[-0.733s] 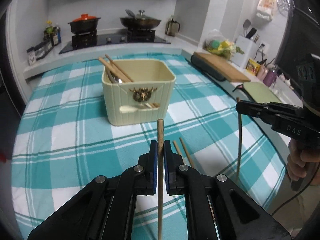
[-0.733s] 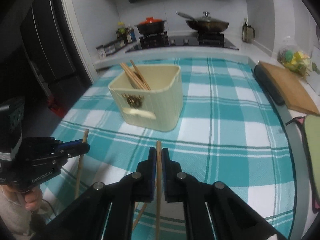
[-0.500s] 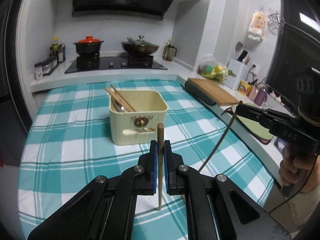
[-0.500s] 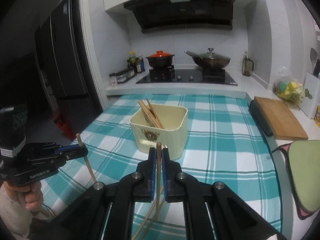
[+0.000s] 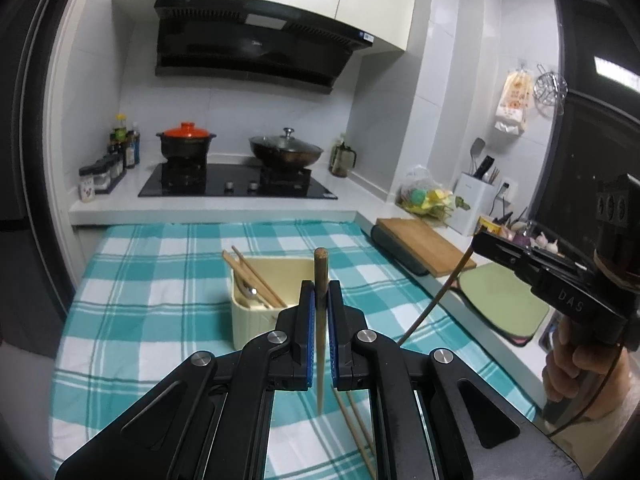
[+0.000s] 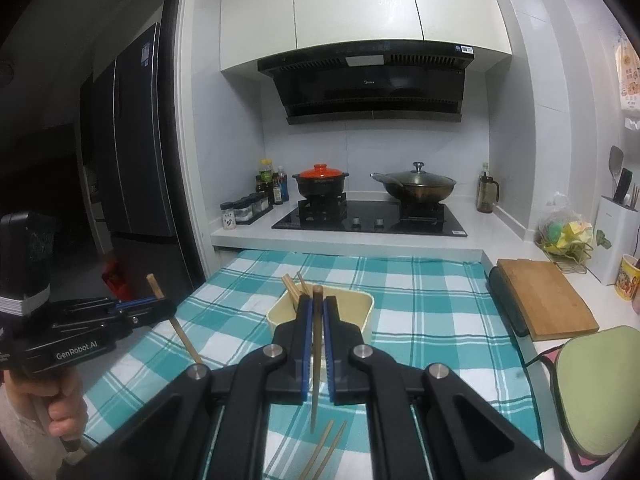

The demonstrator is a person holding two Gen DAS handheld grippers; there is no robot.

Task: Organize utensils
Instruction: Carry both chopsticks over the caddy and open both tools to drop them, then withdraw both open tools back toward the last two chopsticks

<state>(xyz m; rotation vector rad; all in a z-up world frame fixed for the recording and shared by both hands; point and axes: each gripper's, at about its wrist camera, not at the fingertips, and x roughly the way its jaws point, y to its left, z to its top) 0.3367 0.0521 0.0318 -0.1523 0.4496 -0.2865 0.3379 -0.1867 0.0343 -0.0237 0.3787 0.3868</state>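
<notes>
White-tiled kitchen wall (image 6: 400,148), black range hood (image 6: 372,80) under white cabinets (image 6: 360,0), dark fridge (image 6: 136,140) left.

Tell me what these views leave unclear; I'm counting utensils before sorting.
- Left wrist view: the left gripper hides part of the cream bin, so its contents can't be counted.
- Right wrist view: loose chopsticks on the cloth are partly hidden by the right gripper.

Cloth (image 5: 152,280) left of the bin (image 5: 256,316) is open for you. Sticks (image 5: 256,280) fill the bin's left corner; two chopsticks (image 5: 356,428) lie just below your grippers.
</notes>
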